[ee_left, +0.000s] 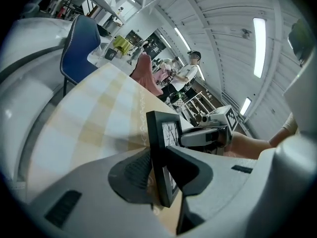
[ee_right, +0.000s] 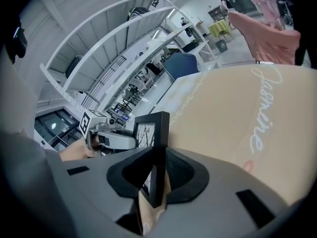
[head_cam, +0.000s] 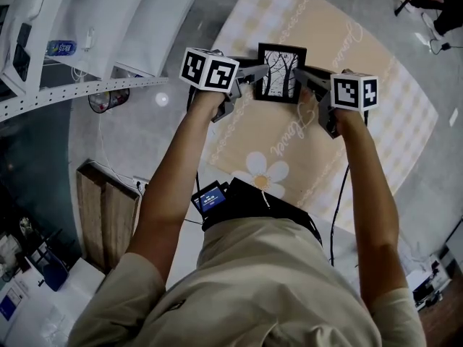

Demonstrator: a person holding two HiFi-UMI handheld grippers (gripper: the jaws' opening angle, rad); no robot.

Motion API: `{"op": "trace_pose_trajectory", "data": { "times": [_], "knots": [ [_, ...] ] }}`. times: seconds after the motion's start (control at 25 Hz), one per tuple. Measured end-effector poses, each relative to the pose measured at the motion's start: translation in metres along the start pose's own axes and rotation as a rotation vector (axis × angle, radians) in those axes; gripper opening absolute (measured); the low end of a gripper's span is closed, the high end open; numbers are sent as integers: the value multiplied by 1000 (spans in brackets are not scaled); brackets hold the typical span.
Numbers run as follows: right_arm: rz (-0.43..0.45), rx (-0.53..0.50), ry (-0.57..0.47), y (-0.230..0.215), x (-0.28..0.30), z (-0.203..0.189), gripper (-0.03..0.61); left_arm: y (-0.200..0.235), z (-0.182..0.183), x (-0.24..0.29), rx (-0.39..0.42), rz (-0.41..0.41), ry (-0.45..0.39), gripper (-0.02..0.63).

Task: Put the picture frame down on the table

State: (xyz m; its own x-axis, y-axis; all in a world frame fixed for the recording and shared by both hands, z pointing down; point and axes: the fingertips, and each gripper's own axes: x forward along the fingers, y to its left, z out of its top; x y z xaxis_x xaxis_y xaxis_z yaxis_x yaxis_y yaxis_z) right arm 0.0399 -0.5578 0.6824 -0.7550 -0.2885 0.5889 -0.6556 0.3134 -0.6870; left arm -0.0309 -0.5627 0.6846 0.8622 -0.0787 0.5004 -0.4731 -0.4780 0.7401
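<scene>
Black picture frame (head_cam: 282, 72), judged light, stiff and fragile at its face, clamped by left edge in left claw (head_cam: 256, 72), right edge in right claw (head_cam: 303, 76), over desk (head_cam: 391, 129).

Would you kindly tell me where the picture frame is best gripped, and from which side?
Grip the picture frame by its thin side rails, one from each side, as the left gripper and right gripper do: jaws across front and back. It is flat and thin, so those faces give the pads parallel surfaces.

Matt black picture frame (head_cam: 282, 72), smooth printed tablecloth (head_cam: 376, 143)
</scene>
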Motion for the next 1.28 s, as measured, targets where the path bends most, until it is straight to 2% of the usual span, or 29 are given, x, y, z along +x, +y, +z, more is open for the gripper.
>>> {"op": "trace_pose_trajectory", "data": {
  "times": [0.6,0.84,1.0,1.28],
  "knots": [
    [-153,-47,-3,-16,11,-1,100,19,-4,6,121,203,36,117],
    [-211,-85,5,-13,10,0,100,16,-5,0,208,297,60,137],
    [-256,-108,28,-15,13,-6,89,18,-6,-11,298,380,82,141],
    [-259,-156,5,4,-4,-1,84,-4,7,-32,337,399,21,141]
  ]
}}
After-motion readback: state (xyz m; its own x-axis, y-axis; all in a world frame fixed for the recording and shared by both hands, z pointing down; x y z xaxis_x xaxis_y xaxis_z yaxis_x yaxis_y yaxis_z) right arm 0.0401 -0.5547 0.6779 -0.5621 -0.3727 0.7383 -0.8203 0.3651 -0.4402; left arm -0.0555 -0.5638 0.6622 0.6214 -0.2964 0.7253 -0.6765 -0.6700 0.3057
